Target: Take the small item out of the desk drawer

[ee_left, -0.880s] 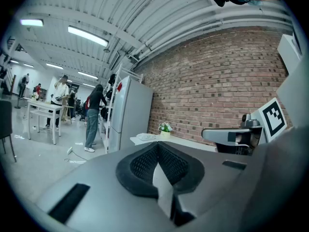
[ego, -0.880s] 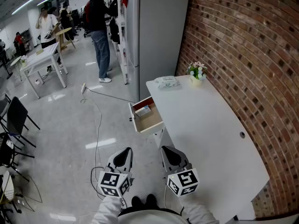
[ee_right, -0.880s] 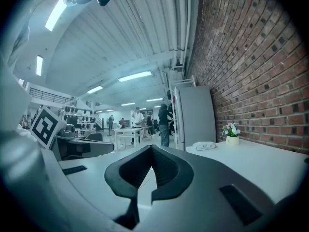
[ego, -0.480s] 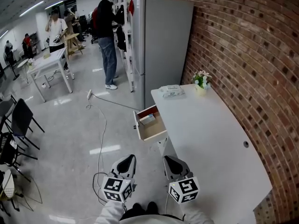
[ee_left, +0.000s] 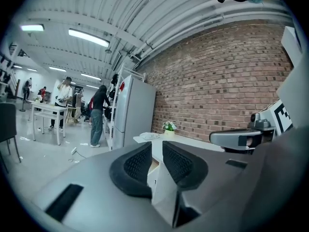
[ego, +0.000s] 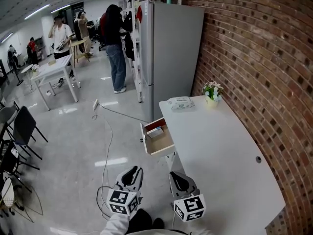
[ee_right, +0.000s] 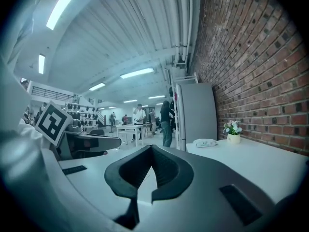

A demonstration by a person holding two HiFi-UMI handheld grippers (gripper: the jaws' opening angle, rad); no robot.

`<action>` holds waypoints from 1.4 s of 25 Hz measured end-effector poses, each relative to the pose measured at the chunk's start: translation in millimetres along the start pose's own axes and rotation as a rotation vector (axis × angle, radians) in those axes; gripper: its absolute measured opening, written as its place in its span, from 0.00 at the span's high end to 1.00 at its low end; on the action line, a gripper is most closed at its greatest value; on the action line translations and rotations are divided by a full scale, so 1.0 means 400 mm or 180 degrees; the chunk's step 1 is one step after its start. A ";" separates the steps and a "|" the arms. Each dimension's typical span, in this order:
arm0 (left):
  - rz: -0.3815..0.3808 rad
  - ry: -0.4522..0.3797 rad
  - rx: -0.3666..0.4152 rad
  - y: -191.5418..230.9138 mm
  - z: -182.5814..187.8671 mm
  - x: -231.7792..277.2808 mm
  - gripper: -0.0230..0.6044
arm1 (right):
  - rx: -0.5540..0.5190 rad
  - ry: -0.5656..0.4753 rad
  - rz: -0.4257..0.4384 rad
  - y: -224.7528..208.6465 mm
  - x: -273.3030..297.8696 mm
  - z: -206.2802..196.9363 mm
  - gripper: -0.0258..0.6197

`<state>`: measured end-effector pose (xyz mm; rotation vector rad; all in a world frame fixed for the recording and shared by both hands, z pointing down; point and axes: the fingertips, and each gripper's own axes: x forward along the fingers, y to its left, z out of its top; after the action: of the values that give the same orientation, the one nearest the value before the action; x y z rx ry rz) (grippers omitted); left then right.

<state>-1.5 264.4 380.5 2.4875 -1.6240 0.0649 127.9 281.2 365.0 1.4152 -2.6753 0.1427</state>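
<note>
The white desk (ego: 220,151) runs along the brick wall, and its wooden drawer (ego: 157,139) stands pulled out on the left side. A small white and red box (ego: 155,131) lies at the drawer's back end. Both grippers hang low in the head view, well short of the drawer. My left gripper (ego: 131,172) (ee_left: 156,148) has a narrow gap between its jaws, with nothing in it. The jaw tips of my right gripper (ego: 177,176) (ee_right: 151,148) meet, and it holds nothing.
A tall grey cabinet (ego: 173,48) stands beyond the desk's far end. On the desk's far part are a tissue pack (ego: 180,103) and a small flower pot (ego: 212,92). A cable (ego: 105,136) trails over the floor. A black chair (ego: 22,126) is at left; people stand far back.
The head view has shifted, so the desk and drawer sit slightly lower and further right. Both grippers have dropped a little toward the bottom edge, side by side as before. The drawer stays pulled out.
</note>
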 end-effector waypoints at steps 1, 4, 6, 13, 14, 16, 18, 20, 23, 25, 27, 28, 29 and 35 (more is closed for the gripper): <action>0.0006 0.0015 0.0001 0.006 -0.005 0.006 0.83 | 0.0008 0.0013 -0.0012 -0.004 0.004 -0.003 0.92; 0.0013 0.0056 -0.0005 0.030 -0.016 0.029 0.79 | 0.0020 0.0064 -0.0023 -0.012 0.030 -0.013 0.92; 0.0009 0.0081 -0.0038 0.045 -0.021 0.050 0.77 | 0.0026 0.0098 -0.0023 -0.018 0.054 -0.019 0.92; 0.0007 0.0119 -0.0113 0.138 -0.033 0.154 0.73 | 0.0035 0.0203 -0.0121 -0.058 0.192 -0.025 0.92; -0.0001 0.0134 -0.0124 0.156 -0.037 0.175 0.73 | 0.0035 0.0224 -0.0132 -0.064 0.219 -0.027 0.92; -0.0025 0.0179 -0.0140 0.198 -0.045 0.221 0.73 | 0.0032 0.0249 -0.0144 -0.076 0.277 -0.025 0.92; -0.0060 0.0234 -0.0154 0.242 -0.053 0.269 0.71 | 0.0038 0.0267 -0.0160 -0.087 0.338 -0.024 0.92; -0.0108 0.0286 -0.0157 0.284 -0.058 0.320 0.71 | 0.0049 0.0291 -0.0193 -0.100 0.402 -0.024 0.92; -0.0191 0.0356 -0.0155 0.349 -0.058 0.394 0.69 | 0.0078 0.0353 -0.0267 -0.118 0.496 -0.025 0.92; -0.0255 0.0400 -0.0155 0.389 -0.056 0.442 0.69 | 0.0086 0.0392 -0.0304 -0.126 0.556 -0.023 0.92; -0.0322 0.0442 -0.0145 0.423 -0.054 0.485 0.68 | 0.0086 0.0431 -0.0331 -0.132 0.613 -0.021 0.92; -0.0350 0.0461 -0.0144 0.439 -0.053 0.506 0.68 | 0.0084 0.0449 -0.0343 -0.135 0.639 -0.020 0.92; -0.0377 0.0479 -0.0150 0.453 -0.054 0.525 0.68 | 0.0078 0.0468 -0.0356 -0.138 0.663 -0.019 0.92; -0.0562 0.0615 -0.0138 0.509 -0.086 0.620 0.67 | 0.0040 0.0545 -0.0496 -0.166 0.758 -0.015 0.92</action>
<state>-84.8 -34.3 470.6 2.4925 -1.3129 0.2365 13.7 -3.1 416.2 1.5331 -2.4220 0.2545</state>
